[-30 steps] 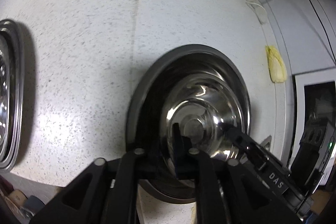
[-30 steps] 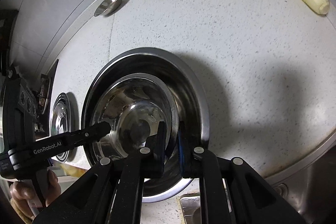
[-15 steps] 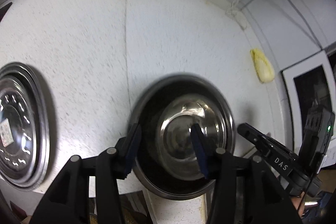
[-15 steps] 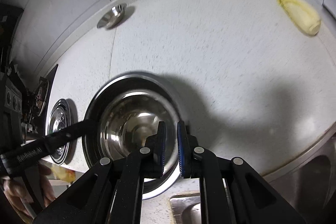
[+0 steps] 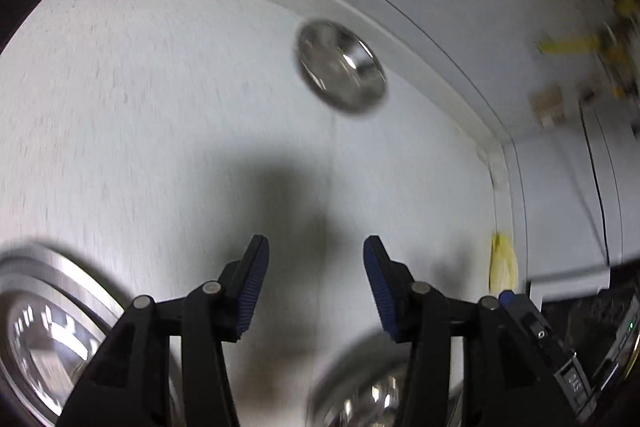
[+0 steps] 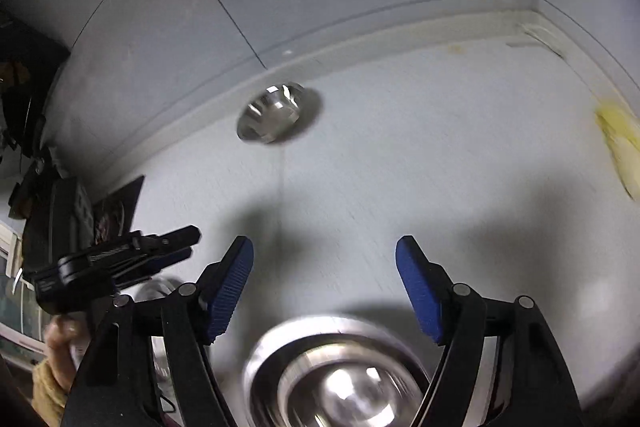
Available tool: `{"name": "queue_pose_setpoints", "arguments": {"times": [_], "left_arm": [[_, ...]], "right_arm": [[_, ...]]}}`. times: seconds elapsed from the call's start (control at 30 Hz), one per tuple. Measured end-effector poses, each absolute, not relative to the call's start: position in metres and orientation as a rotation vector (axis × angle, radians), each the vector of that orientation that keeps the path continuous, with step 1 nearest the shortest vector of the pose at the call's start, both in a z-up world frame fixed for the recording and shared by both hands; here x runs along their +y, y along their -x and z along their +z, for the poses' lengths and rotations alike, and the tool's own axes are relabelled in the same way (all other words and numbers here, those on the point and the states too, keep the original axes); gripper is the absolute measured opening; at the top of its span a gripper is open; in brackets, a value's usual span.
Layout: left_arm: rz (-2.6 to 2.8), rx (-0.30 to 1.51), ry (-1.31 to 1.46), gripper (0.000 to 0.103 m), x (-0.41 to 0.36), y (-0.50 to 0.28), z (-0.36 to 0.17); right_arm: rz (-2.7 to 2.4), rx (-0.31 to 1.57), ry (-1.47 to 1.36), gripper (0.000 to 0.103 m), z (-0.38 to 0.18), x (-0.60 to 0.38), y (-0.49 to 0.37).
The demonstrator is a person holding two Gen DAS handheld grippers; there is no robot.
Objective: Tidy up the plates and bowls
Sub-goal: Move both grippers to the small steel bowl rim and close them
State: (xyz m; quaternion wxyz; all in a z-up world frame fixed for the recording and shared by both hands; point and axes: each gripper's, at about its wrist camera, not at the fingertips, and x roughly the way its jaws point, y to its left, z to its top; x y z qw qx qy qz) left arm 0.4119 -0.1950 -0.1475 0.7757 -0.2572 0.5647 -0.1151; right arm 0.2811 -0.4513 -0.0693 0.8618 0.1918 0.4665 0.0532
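A small steel bowl [image 5: 340,71] sits alone at the back of the white counter, near the wall; it also shows in the right wrist view [image 6: 278,113]. Nested steel bowls [image 6: 340,375] lie at the bottom of the right wrist view, and their rim shows in the left wrist view [image 5: 360,387]. A steel plate [image 5: 44,339] lies at the lower left. My left gripper [image 5: 316,283] is open and empty above the counter. My right gripper [image 6: 324,287] is open and empty above the nested bowls. The left gripper also shows in the right wrist view [image 6: 120,259].
A yellow cloth-like object [image 5: 502,263] lies at the counter's right edge by the wall; it also shows in the right wrist view [image 6: 620,143]. A wall socket [image 5: 548,107] with a cable is at the right. A dark stove area [image 6: 80,211] lies to the left.
Both grippers have opened, let go of the nested bowls and lifted back and up. The views now tilt toward the small bowl at the back.
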Motion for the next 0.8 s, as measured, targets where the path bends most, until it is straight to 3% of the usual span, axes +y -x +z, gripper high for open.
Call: {"name": "queue_pose_setpoints", "arguments": {"times": [0.27, 0.33, 0.8], "left_arm": [[-0.162, 1.195, 0.630, 0.048, -0.166, -0.513, -0.172], [-0.168, 1.194, 0.636, 0.048, -0.167, -0.532, -0.180], [-0.205, 1.187, 0.644, 0.047, -0.184, -0.596, -0.217]], "right_arm": [[0.157, 0.995, -0.429, 0.071, -0.092, -0.413, -0.398], [0.170, 0.999, -0.427, 0.079, -0.101, -0.406, -0.418], [0.144, 1.094, -0.501, 0.077, -0.179, -0.398, -0.509]]}}
